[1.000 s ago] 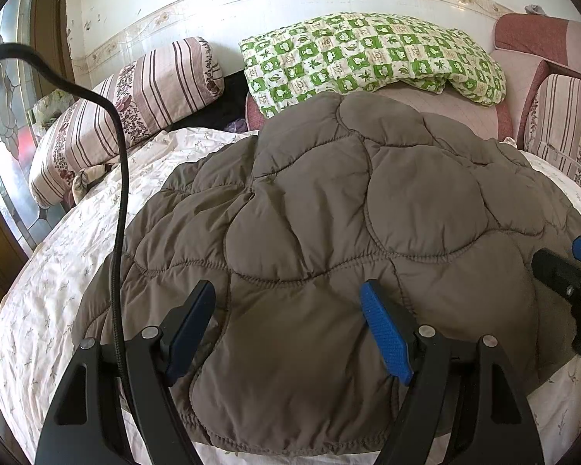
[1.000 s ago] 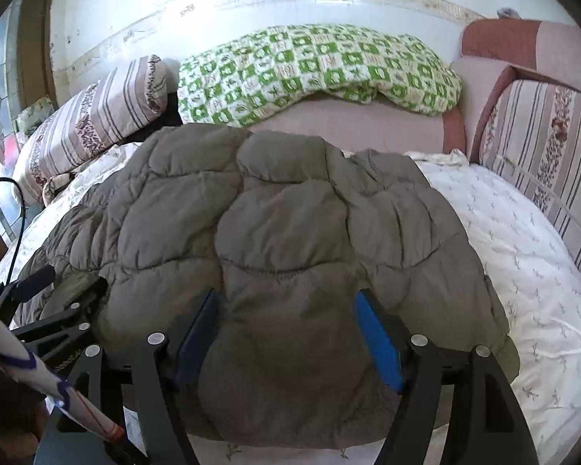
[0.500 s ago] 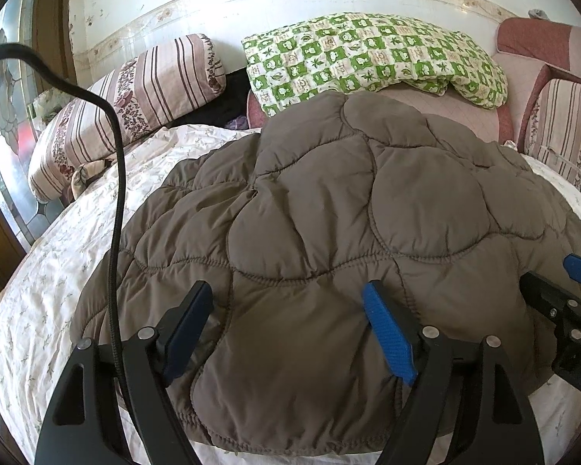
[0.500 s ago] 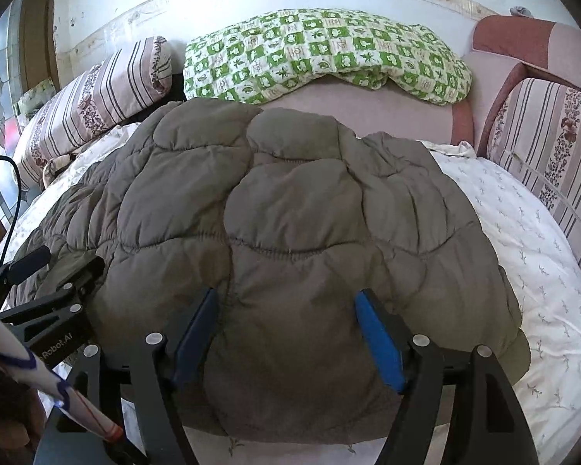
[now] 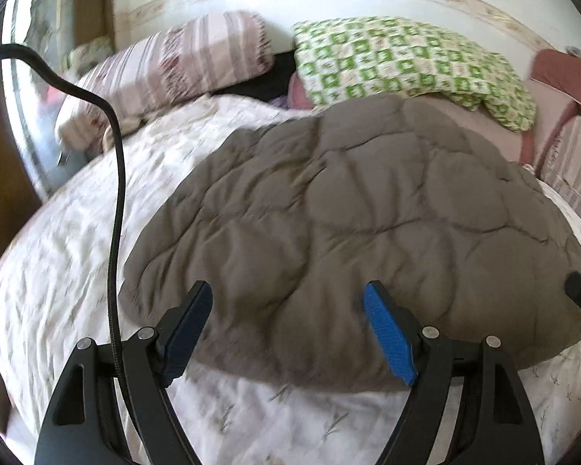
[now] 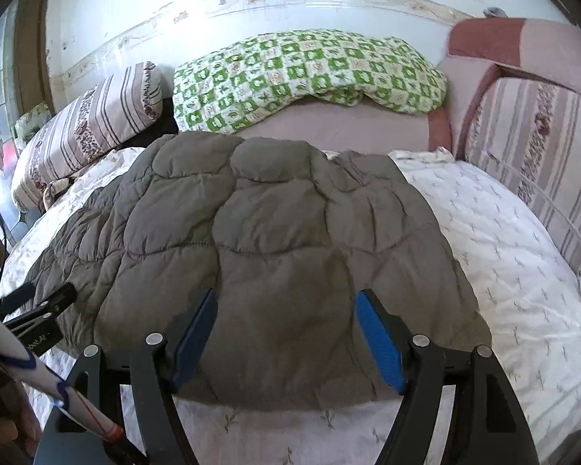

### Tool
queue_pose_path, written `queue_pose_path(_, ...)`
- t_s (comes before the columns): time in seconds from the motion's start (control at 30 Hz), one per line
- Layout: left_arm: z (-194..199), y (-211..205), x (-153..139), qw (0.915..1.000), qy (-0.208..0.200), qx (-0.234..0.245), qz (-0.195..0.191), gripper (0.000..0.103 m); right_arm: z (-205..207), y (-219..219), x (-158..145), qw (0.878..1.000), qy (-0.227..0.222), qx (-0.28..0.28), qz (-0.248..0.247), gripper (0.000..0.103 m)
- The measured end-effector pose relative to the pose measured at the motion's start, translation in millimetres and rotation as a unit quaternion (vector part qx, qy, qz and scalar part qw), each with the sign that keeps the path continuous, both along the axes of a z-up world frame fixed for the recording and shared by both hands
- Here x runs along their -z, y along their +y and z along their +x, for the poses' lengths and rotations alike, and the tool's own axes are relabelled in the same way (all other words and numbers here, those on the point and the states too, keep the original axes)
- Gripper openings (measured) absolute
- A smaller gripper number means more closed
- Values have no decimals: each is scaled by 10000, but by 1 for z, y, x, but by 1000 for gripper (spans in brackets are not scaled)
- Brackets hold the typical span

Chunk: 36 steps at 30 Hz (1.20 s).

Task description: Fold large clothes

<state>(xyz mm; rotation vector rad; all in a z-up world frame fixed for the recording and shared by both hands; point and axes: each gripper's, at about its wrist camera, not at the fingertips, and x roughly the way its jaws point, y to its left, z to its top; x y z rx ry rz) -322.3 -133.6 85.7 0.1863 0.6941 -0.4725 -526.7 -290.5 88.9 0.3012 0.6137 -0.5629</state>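
Jaws: both sets wide open, holding nothing | left gripper (image 5: 288, 323) and right gripper (image 6: 284, 335) at near hem of jacket (image 6: 275, 255) on bed (image 6: 503, 255) | risk: puffy padding slips a shallow pinch; bedsheet caught too

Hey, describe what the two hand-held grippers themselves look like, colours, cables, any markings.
Each hand-held gripper, left and right, has black angular plastic arms with silver rivets and blue textured finger pads. A black cable runs to the left one, whose side carries white lettering, too small to read.
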Motion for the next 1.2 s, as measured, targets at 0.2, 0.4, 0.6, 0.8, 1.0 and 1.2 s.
queue_pose_path(0.2, 16, 3, 23, 9991, 361, -155, 152, 91, 12, 0, 25, 9986, 417, -124, 288, 79)
queue_pose_path(0.4, 10, 2, 25, 9995, 208, -116, 185, 92, 15, -2, 35, 9982, 497, -241, 250, 81)
queue_pose_path(0.6, -2, 27, 12, 9995, -76, -294, 19, 92, -22, -7, 3, 9997, -33, 227, 42, 81)
queue_pose_path(0.8, 34, 40, 42, 9961, 756, -450, -64, 100, -44, -69, 30, 9883, 250, 1136, 987, 81)
queue_pose_path(1.0, 12, 47, 23, 9981, 371, -469, -113, 101, -42, -51, 24, 9927, 471, 935, 590, 84)
queue_pose_path(1.2, -68, 68, -22, 9986, -308, 68, -417, 101, -82, 27, -22, 9985, -326, 420, 146, 85)
